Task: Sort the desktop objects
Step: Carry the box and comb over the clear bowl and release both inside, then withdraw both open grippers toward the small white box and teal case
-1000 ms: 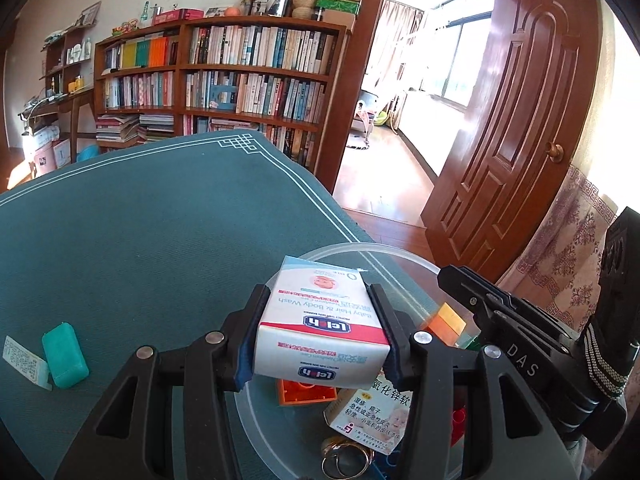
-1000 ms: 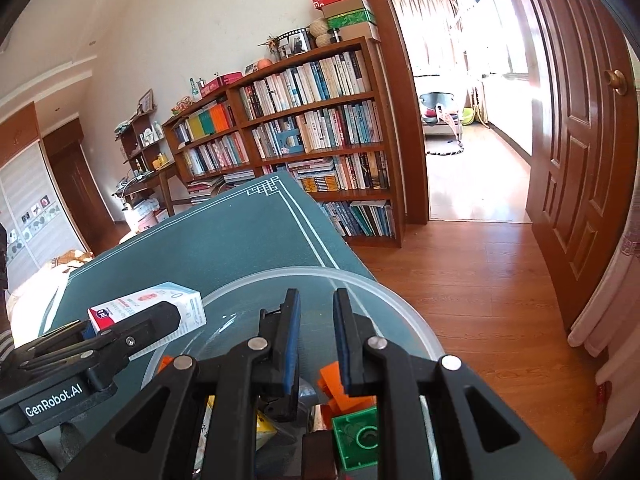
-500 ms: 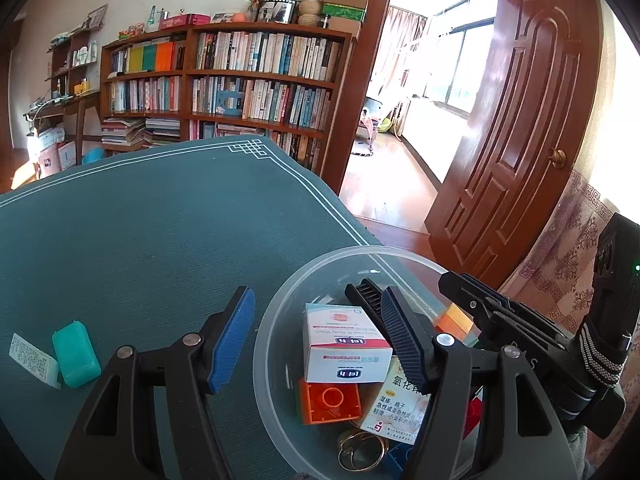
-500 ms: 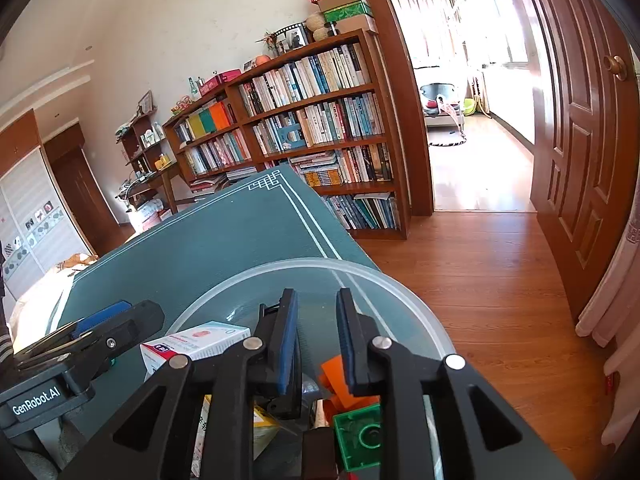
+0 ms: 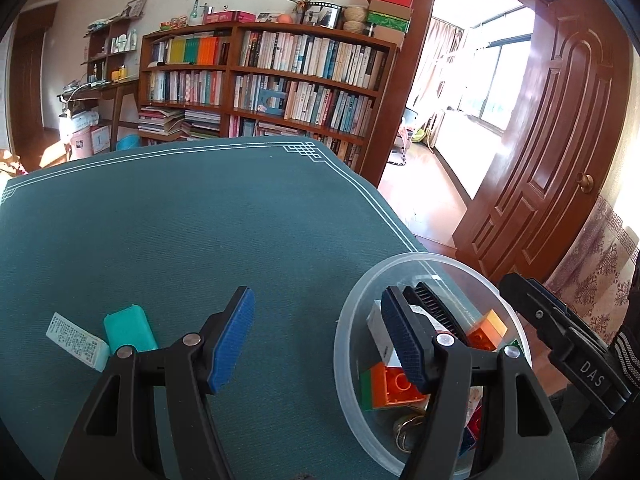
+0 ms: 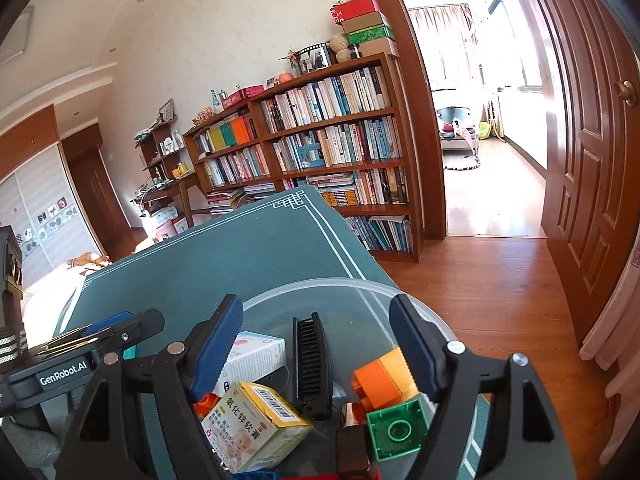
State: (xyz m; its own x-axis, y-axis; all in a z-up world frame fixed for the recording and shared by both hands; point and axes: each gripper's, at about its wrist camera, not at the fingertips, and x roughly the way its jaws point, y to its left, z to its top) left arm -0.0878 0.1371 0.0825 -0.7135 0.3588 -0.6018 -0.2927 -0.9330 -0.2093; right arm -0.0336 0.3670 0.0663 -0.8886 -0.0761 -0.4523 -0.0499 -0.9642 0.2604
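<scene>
Left wrist view: the left gripper (image 5: 318, 340) is open wide and holds nothing; its right finger (image 5: 404, 344) reaches over the near-left rim of the clear plastic bowl (image 5: 348, 384), while its left finger (image 5: 232, 344) hangs above the bare green surface (image 5: 200, 232) to the left of the bowl. Inside the bowl, nearest, lie an orange brick (image 5: 394, 388) and a metal ring (image 5: 406, 428). Behind them are a white box (image 5: 378, 330), a black comb (image 5: 434, 308) and a second orange brick (image 5: 486, 330). To the left of the bowl, well apart from it, a teal case (image 5: 128, 328) lies flat on the surface, and a white printed label (image 5: 76, 340) lies just beside the case on its far-left side.

Right wrist view: the right gripper (image 6: 316, 346) is also open and empty, with both fingers spread above the bowl (image 6: 340, 286). Nearest in the bowl are a yellow and white medicine box (image 6: 256, 426) and a green brick (image 6: 396, 428). Further in are the orange brick (image 6: 378, 380), the black comb (image 6: 310, 364) standing on its edge, and the white box (image 6: 256, 356). Beyond the bowl the surface (image 6: 240, 252) runs to its far corner, which has a white line border. Behind that corner stands a wooden bookshelf (image 6: 320, 144), and to the right of it is an open doorway (image 6: 480, 160).
</scene>
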